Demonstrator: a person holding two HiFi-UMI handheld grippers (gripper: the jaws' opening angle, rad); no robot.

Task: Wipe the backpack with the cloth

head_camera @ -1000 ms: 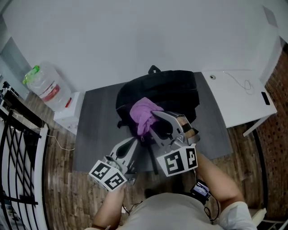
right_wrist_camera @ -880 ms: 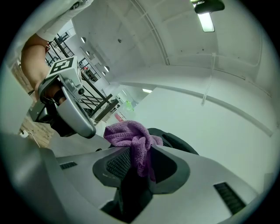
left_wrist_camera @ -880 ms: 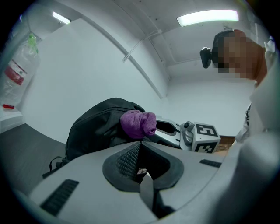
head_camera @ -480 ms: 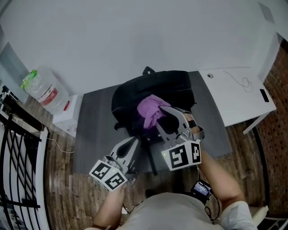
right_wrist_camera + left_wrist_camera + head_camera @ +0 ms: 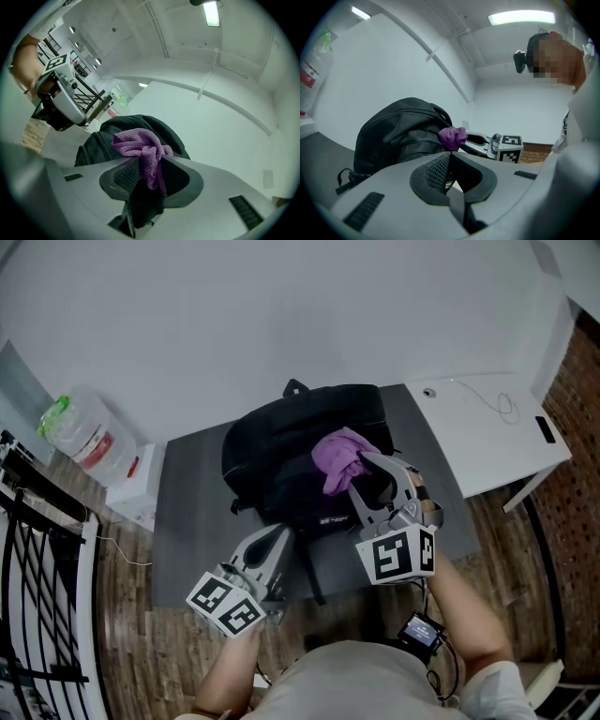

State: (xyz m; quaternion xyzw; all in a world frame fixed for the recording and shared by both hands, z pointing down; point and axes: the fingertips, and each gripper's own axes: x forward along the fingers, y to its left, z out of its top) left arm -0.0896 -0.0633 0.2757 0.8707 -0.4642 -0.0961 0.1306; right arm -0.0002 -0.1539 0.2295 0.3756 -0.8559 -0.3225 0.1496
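- We're looking down at a dark grey, matte bench (image 5: 187, 512), a flat rectangle set against a plain white wall (image 5: 281, 315).
- Brown wood-plank floor (image 5: 131, 634) runs round it. A smooth white desk (image 5: 478, 442) butts against the bench's right edge.
- Off to the left is a clear plastic water jug (image 5: 80, 432) with a green cap, next to a white box (image 5: 136, 486). A black metal rack (image 5: 37, 549) of thin bars lines the far left.
- The backpack (image 5: 291, 456) lies in the middle of the bench. It is black, soft woven fabric, rounded and bulging, with a loop handle at its far end.
- The cloth (image 5: 342, 456) is purple and fuzzy, bunched into a crumpled wad, and sits on the backpack's right side.
- The right gripper (image 5: 364, 470) has its jaws clamped on that cloth, with a fold hanging down between the ribbed pads.
- The left gripper (image 5: 279, 535) is at the backpack's near edge, its jaws pressed together with nothing between them.
- Both grippers are pale grey moulded plastic with checkered marker cubes.
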